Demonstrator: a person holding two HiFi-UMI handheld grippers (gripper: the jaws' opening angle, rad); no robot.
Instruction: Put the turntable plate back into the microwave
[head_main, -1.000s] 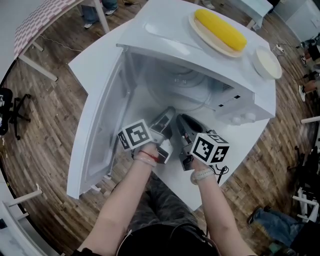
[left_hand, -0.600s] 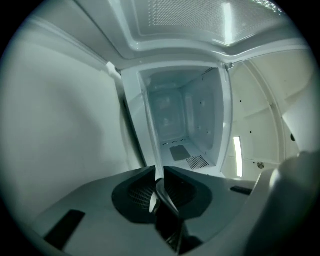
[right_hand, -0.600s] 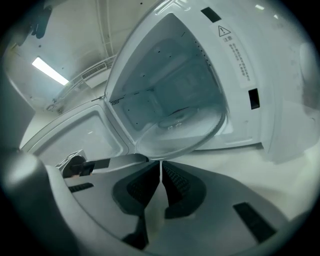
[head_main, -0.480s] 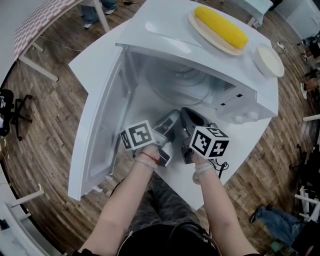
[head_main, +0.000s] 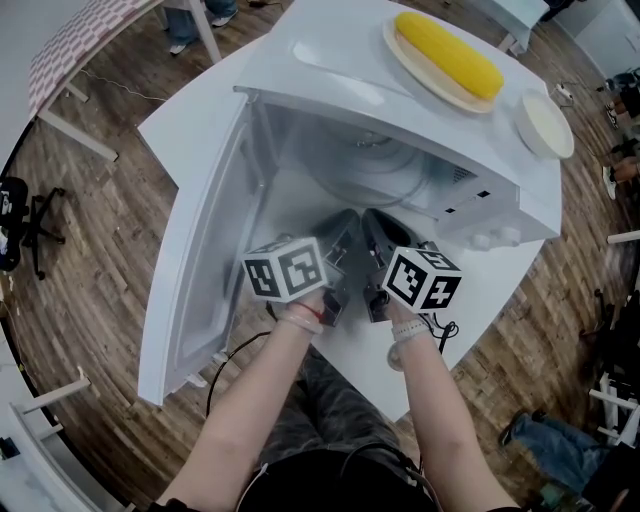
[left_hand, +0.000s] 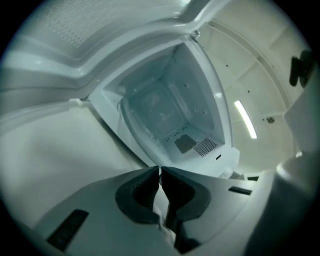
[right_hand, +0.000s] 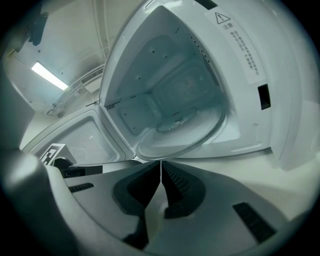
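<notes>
Both claws sit low at the mouth of the microwave (head_main: 330, 75), side by side on the white worktop (head_main: 190, 125) just in front of the open cavity. The left claw (left_hand: 160, 169) is pressed together, tips meeting, nothing between them, and it points straight into the cavity. The right claw (right_hand: 160, 162) is pressed together too, and empty. Its tips sit right at the near rim of the turntable plate (right_hand: 182, 127), though contact can't be confirmed. The glass plate is inside the microwave, down on the cavity floor, its near edge close to the front lip. The microwave's door (head_main: 200, 260) hangs wide open on the left of the cavity. On top of the microwave, a cob of corn (head_main: 447, 52) lies on a plate, with a small pale dish (head_main: 545, 125) beside it, toward the microwave's right end.
</notes>
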